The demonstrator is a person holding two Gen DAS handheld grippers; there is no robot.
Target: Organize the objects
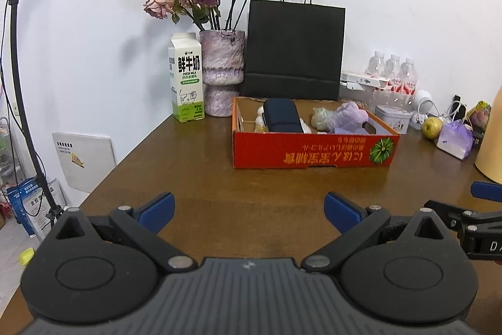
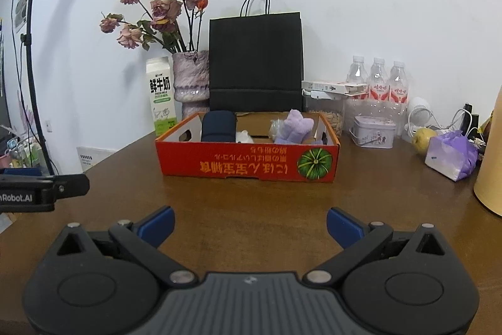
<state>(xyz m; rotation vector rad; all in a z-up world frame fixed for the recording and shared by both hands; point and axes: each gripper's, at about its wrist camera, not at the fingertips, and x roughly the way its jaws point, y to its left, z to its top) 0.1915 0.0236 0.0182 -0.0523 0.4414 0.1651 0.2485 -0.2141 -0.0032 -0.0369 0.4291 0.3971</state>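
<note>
Bench [image 1: 194,178] of dark brown wood carries a shallow red cardboard box [image 1: 313,151], set toward the back, well apart from both claws. We note inside the box a dark navy pouch [image 1: 280,115] lying toward its left half, a purple fluffy cloth [image 1: 348,115] toward its right half, a clear bag of pale contents [image 1: 320,118] just beside the cloth, and small white items [image 1: 259,118] at the pouch's left edge; what those small items are we cannot tell. The left claw [image 1: 249,209] hovers low over bare bench in front of the box, its blue fingers spread wide with nothing between them. The right claw [image 2: 250,225] hovers likewise over bare wood, its blue fingers also spread wide and empty; part of it shows at the right edge of the left wrist view. Behind the box a black paper bag [image 1: 293,49] stands upright against the white wall, with a mottled purple vase [image 1: 221,74] of dried roses just to its left and a milk carton [image 1: 185,77] upright beside the vase. To the right of the box we record a small tin [image 2: 371,131], a pack of water bottles [image 2: 379,83] behind it, a yellow-green fruit [image 2: 422,140], and a purple-and-white tissue packet [image 2: 451,156] near the bench's right side. A black stand pole [image 1: 18,68] rises at the far left, off the bench.
</note>
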